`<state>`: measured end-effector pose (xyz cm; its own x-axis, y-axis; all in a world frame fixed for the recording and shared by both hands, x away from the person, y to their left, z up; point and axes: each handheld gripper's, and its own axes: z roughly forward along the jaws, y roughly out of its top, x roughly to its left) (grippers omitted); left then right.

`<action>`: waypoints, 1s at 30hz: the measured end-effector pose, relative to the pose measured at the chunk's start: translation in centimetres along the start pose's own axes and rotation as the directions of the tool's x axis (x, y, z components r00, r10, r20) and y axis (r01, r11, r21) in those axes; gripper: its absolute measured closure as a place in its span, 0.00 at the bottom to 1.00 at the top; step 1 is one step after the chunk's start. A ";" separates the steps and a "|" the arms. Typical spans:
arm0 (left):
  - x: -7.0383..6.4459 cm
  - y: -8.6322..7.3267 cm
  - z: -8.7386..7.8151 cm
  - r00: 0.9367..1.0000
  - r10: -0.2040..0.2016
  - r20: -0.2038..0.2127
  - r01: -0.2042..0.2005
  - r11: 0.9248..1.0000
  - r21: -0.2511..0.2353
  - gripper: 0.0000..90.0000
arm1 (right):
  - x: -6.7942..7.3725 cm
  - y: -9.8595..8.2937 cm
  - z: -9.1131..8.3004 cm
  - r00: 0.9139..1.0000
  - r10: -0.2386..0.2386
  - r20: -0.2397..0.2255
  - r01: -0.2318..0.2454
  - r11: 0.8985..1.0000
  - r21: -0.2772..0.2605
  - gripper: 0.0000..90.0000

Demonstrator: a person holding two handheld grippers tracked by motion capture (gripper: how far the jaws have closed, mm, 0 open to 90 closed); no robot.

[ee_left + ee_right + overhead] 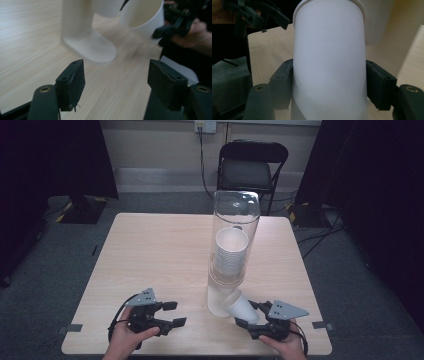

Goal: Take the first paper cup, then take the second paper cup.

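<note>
Left gripper (170,314): rests low on the table (150,250) near the front edge, held in the person's left hand (127,337). Jaws spread wide, nothing between them. In the left gripper view they point toward the dispenser's foot (96,48); likely parked there as a standby, ready to steady the base if it shifts.

Centre: tall clear tube dispenser (235,245) stands upright on the table, a stack of white paper cups (230,255) inside, well above the bottom opening. The opening faces the person's side, which is why both tools approach from the front.

Right of the tube: one paper cup (242,309) tilted, its rim end at the base of the dispenser, its body angled out toward the right gripper (248,314). In the right gripper view both pads press the cup's (329,62) sides; jaws closed on it across the wall, a hold that suits drawing it clear. Grip looks light, probably to avoid crushing the thin wall

Right hand (280,345) behind the tool at the table's front edge
</note>
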<state>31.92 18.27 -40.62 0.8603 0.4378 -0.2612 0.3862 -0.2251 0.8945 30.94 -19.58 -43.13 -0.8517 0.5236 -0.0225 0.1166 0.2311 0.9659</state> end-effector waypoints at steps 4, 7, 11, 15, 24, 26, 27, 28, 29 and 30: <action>-0.1 1.4 1.1 0.992 -0.098 0.079 0.101 0.994 -0.039 0.38 | 1.7 0.7 2.2 0.994 -0.076 -0.075 0.074 0.997 -0.017 0.35; 0.2 2.4 1.9 0.977 -0.164 0.133 0.168 0.986 -0.021 0.43 | 2.4 1.0 3.3 0.990 -0.090 -0.109 0.088 0.996 -0.021 0.34; 0.9 2.4 2.5 0.963 -0.238 0.125 0.235 0.971 0.035 0.48 | 2.9 1.2 4.5 0.983 -0.123 -0.139 0.119 0.992 -0.041 0.34; 1.4 2.2 3.2 0.925 -0.334 0.183 0.328 0.943 0.063 0.53 | 3.2 1.5 5.0 0.976 -0.147 -0.159 0.140 0.989 -0.055 0.34; 2.3 3.1 2.5 0.906 -0.417 0.069 0.401 0.899 0.176 0.98 | 4.0 1.4 6.3 0.967 -0.189 -0.170 0.189 0.982 -0.014 0.30; 2.7 3.3 1.8 0.913 -0.407 0.019 0.398 0.901 0.175 0.98 | 3.9 1.2 6.5 0.970 -0.189 -0.150 0.192 0.981 0.004 0.26; 3.1 3.3 1.1 0.914 -0.406 -0.002 0.401 0.901 0.166 0.98 | 3.8 1.1 6.4 0.975 -0.184 -0.126 0.187 0.982 0.017 0.24; 3.6 3.3 0.4 0.909 -0.416 -0.032 0.416 0.897 0.148 0.98 | 3.5 0.9 6.2 0.980 -0.163 -0.118 0.166 0.986 0.020 0.25; 4.2 3.3 -0.4 0.906 -0.417 -0.074 0.423 0.895 0.142 0.97 | 2.8 0.8 5.3 0.987 -0.147 -0.067 0.150 0.988 0.041 0.25; 4.9 3.3 -1.3 0.897 -0.423 -0.127 0.438 0.889 0.132 0.97 | 2.8 0.8 5.3 0.987 -0.147 -0.067 0.150 0.988 0.041 0.25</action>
<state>36.98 20.80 -38.48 0.5663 0.5984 -0.5668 0.7641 -0.1233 0.6332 31.33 -13.56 -43.83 -0.8918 0.4277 -0.1473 0.0083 0.3410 0.9400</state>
